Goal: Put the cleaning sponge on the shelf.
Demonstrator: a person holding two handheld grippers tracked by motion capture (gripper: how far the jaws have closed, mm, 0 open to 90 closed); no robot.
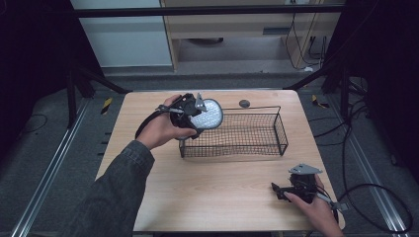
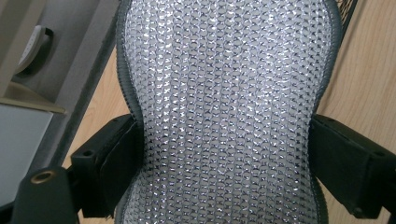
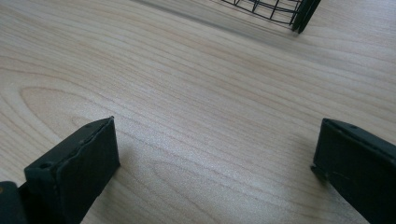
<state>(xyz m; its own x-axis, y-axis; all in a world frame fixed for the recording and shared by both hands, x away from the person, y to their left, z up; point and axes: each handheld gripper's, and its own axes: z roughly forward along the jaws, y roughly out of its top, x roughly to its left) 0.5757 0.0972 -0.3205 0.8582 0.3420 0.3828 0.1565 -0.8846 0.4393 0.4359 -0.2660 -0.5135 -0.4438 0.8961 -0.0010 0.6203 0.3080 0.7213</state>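
The right tongs (image 1: 276, 190) rest released on the near right of the worktop (image 1: 212, 192), nothing between their jaws. Farther off, the left tongs (image 1: 195, 118) grasp a silver mesh pad (image 1: 207, 116) above the wire basket's (image 1: 276, 133) left end.

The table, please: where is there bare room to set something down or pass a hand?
The table is bare between the wire basket and its near edge, up to the right gripper. The basket floor looks free too. It is crowded at the basket's left end, where the left gripper holds the silvery mesh pad.
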